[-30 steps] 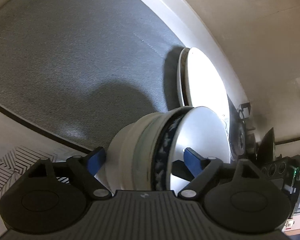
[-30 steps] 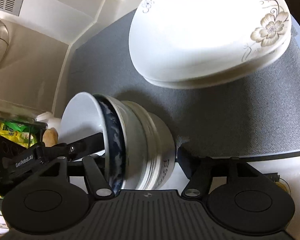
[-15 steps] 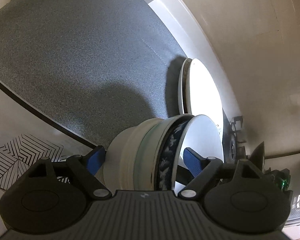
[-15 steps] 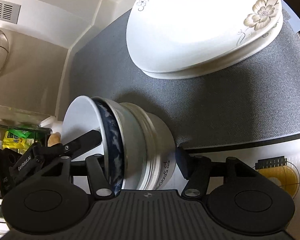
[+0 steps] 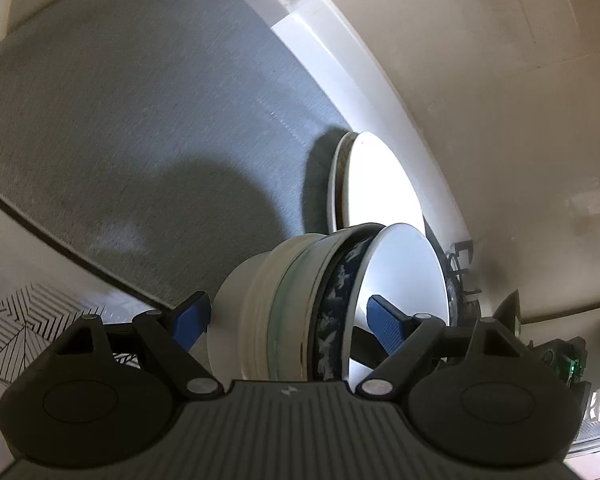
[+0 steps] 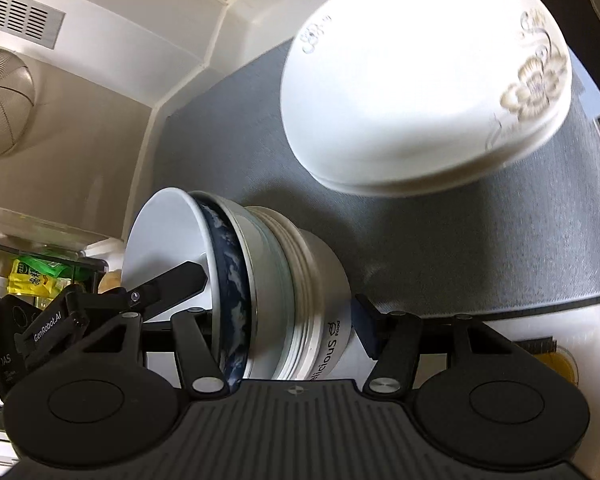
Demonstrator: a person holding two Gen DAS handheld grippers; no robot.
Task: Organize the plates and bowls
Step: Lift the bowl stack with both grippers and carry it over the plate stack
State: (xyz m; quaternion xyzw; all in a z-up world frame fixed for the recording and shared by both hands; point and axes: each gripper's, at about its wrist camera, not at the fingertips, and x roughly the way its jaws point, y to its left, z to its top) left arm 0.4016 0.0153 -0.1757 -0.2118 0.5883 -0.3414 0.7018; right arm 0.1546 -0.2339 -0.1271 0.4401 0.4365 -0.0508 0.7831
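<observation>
A: Two tools share one load. The left tool (image 5: 283,322) straddles the stack of bowls (image 5: 324,304), one blue pad against the base, the other inside the top bowl, so it is pinching the whole nest. The right tool (image 6: 283,320) grips the same stack (image 6: 267,280) from the other side.

B: How will it handle?

A: Heavy, I judge, and glazed, so slippery and breakable. The nested bowls could slide apart if tilted further. Holding base against inner wall seems the safest grasp.

B: And room?

A: The stack hangs at the near edge of the grey mat (image 5: 139,140), which is open to the left. Farther off, the flowered plates (image 6: 428,84) lie on the right, with the white wall (image 5: 380,92) beyond them.
</observation>
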